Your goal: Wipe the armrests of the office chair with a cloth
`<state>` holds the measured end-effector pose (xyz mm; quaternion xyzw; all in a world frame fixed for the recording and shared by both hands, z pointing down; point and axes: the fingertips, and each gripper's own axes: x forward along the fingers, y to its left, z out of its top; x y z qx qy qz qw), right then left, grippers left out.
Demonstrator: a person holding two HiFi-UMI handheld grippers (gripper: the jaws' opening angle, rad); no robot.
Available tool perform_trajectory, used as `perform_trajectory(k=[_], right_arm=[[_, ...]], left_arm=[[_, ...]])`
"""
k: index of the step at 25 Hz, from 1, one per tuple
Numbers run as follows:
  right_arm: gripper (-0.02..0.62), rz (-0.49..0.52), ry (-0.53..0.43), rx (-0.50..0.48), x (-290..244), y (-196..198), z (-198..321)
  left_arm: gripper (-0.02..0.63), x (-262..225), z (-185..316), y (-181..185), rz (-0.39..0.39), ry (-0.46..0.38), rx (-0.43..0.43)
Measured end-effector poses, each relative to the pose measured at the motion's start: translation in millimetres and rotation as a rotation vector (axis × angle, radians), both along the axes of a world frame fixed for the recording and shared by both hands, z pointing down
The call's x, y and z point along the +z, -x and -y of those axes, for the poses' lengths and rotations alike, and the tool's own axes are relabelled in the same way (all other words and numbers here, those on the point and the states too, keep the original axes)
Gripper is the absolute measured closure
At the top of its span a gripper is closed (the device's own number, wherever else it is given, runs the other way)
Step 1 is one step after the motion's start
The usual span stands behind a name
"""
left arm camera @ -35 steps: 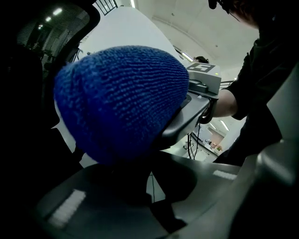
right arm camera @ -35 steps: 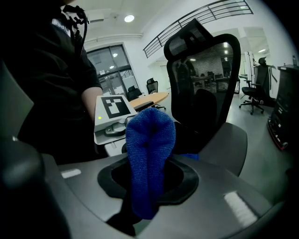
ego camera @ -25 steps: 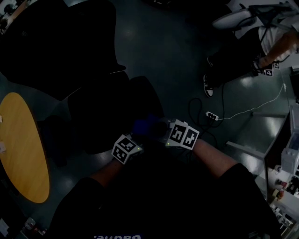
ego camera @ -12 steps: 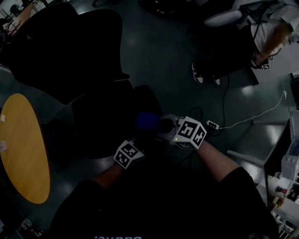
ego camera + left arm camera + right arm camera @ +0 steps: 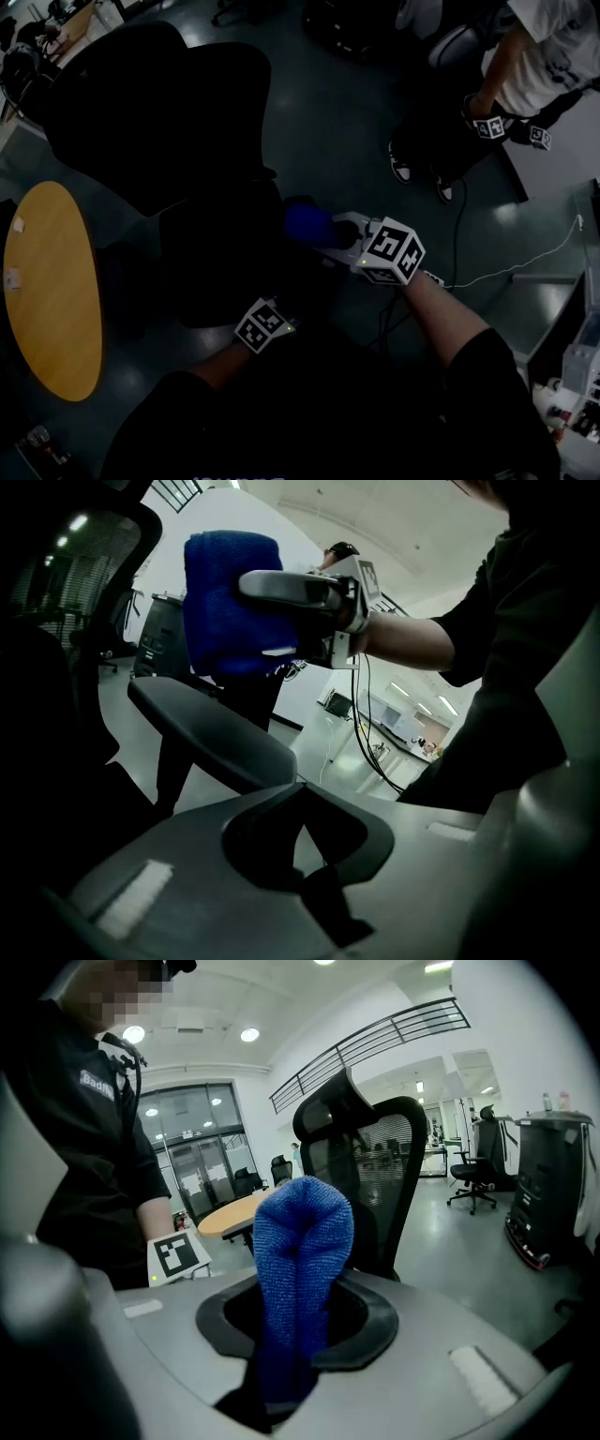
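Observation:
My right gripper (image 5: pixel 330 231) is shut on a folded blue cloth (image 5: pixel 307 225) and holds it above the right side of the black office chair (image 5: pixel 178 131). In the left gripper view the cloth (image 5: pixel 230 602) hangs just above the chair's grey armrest (image 5: pixel 211 733), apart from it, with the right gripper (image 5: pixel 281 588) clamped round it. From the right gripper view, the cloth (image 5: pixel 300 1241) stands up out of the jaws in front of the mesh backrest (image 5: pixel 375 1176). My left gripper (image 5: pixel 298 794) is shut and holds nothing; its marker cube (image 5: pixel 265 325) sits nearer my body, below the armrest.
A round yellow table (image 5: pixel 52 291) stands left of the chair. Another person (image 5: pixel 525 56) stands at the upper right. A white cable (image 5: pixel 506 267) runs over the floor on the right. Shelving with small items (image 5: pixel 577 375) lines the right edge.
My right gripper has carried the cloth forward and up, away from my body. The left gripper has dropped back toward me, so the two have come apart.

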<state>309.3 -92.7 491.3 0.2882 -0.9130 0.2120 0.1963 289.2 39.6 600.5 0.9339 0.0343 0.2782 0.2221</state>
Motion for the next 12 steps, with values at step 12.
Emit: perform_trajectory(k=[12], right_arm=[[0.485,-0.093,-0.056,0.016,17.1,-44.7,80.9]], left_arm=[[0.589,0.2,-0.3,-18.1,-0.003,-0.028,0.039]])
